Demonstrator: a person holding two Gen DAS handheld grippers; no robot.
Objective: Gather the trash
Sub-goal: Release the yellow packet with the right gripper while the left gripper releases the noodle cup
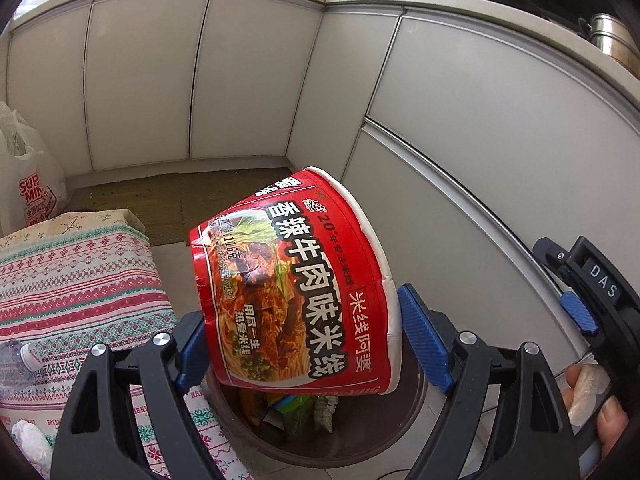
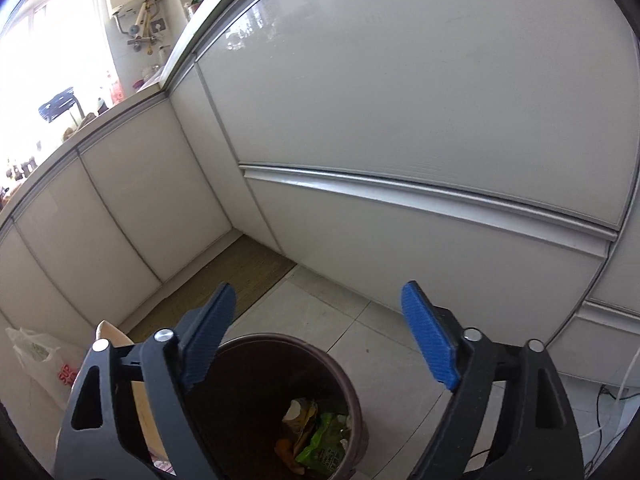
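The left gripper (image 1: 300, 344) clamps the red noodle bowl (image 1: 296, 284) tipped sideways, directly above the bin (image 1: 412, 404); the right gripper (image 2: 318, 344), wide and empty, hovers over it too.

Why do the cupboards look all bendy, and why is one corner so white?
Left wrist view: the fisheye lens curves the grey cupboard doors behind the sharp red paper noodle bowl. Right wrist view: the window at top left glares white, and the round brown trash bin is dim inside.
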